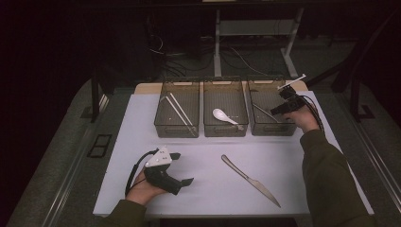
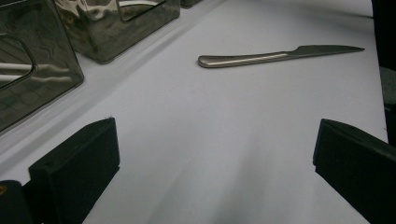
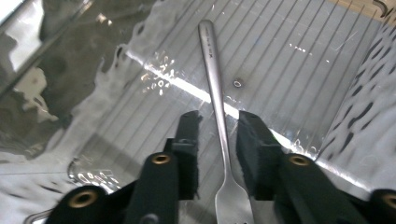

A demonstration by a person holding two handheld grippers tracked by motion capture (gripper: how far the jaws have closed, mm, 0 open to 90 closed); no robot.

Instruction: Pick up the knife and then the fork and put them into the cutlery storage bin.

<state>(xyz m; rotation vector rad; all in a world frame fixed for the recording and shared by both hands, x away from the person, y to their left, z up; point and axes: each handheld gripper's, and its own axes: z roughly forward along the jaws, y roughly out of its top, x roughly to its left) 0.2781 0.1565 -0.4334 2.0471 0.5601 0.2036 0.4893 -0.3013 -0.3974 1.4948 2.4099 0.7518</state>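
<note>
Beside the bins (image 1: 225, 130), a knife (image 1: 250, 180).

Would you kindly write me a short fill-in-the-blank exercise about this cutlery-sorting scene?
1. The fork lies in the ____ bin of the three, seen from the high view.
2. The white spoon rests in the ____ bin.
3. The cutlery piece lying on the white table, outside the bins, is a ____.
4. The left gripper has its jaws ____ with nothing between them.

Missing words: right; middle; knife; open
</note>
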